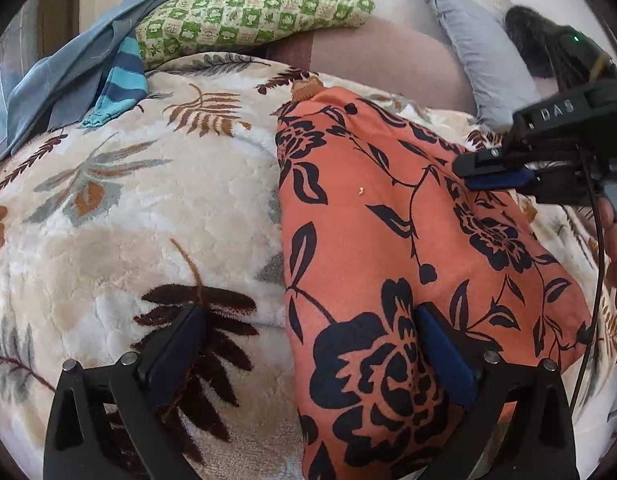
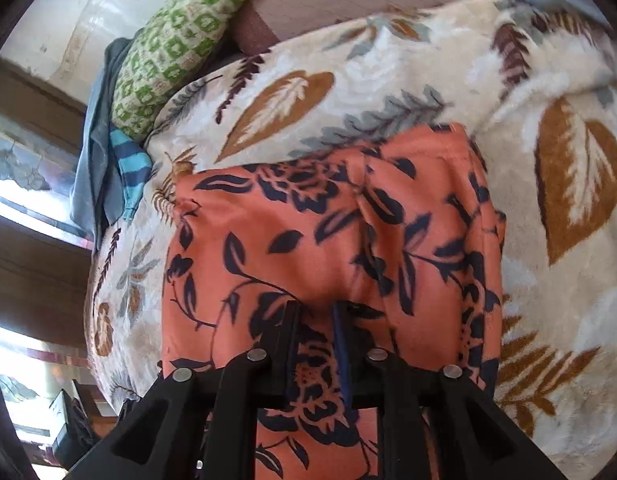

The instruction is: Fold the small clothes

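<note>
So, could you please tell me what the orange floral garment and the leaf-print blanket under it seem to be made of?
Orange floral garment: probably a thin, smooth woven fabric with a faint sheen; it lies flat with soft folds. Leaf-print blanket: likely plush fleece; its surface looks fuzzy and matte.

An orange floral garment [image 1: 388, 240] lies on a leaf-patterned blanket [image 1: 148, 208] at frame centre-right. The left claw [image 1: 308, 344] gapes wide, straddling its left edge. The right claw [image 1: 468, 172], nearly closed, touches the garment's upper right.

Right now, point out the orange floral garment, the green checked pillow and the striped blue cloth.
orange floral garment [image 1: 388, 216], left wrist view, middle of fabric.
green checked pillow [image 1: 252, 16], left wrist view, centre.
striped blue cloth [image 1: 124, 80], left wrist view, striped middle.
</note>
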`<state>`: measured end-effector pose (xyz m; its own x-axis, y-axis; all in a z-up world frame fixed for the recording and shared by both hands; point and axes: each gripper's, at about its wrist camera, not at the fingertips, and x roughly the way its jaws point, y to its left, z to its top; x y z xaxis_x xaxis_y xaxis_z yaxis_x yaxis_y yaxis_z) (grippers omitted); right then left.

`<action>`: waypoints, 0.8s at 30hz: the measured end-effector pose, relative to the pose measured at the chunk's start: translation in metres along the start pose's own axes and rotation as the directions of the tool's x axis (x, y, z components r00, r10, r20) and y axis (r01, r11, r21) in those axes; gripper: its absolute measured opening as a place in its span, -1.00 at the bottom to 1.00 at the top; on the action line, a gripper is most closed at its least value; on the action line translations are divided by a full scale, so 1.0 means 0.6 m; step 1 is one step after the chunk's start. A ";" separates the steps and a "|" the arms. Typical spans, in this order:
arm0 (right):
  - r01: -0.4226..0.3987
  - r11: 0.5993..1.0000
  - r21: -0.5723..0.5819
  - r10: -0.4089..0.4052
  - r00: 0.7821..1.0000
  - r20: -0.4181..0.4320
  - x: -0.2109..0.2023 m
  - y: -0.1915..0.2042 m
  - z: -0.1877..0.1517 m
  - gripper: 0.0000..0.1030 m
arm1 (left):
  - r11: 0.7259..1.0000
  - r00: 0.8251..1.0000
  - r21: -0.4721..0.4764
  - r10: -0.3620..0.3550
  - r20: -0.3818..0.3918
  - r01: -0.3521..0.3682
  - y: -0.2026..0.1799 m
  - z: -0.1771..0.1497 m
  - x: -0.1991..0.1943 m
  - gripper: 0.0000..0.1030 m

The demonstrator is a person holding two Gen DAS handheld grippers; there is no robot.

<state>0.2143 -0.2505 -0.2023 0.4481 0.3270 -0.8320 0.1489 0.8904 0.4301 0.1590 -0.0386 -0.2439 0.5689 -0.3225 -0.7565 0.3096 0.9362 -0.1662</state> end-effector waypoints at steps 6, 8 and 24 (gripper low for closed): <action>-0.071 0.984 -0.163 0.057 0.995 -0.088 0.045 0.104 0.039 -0.62 | 1.000 1.000 0.002 -0.022 0.001 0.022 0.000 0.005 0.001 1.00; -0.067 0.982 -0.179 0.042 0.989 -0.140 0.085 0.118 0.047 -0.62 | 1.000 1.000 -0.001 -0.025 0.004 0.025 0.003 0.006 0.003 1.00; -0.107 0.994 0.037 0.103 0.989 0.108 0.009 -0.016 0.091 -0.66 | 0.999 0.999 -0.008 -0.031 0.039 0.031 0.004 0.003 0.008 1.00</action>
<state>0.2632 -0.2745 -0.1920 0.5534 0.3806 -0.7409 0.1325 0.8380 0.5293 0.1639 -0.0381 -0.2466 0.5884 -0.3564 -0.7258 0.3213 0.9268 -0.1946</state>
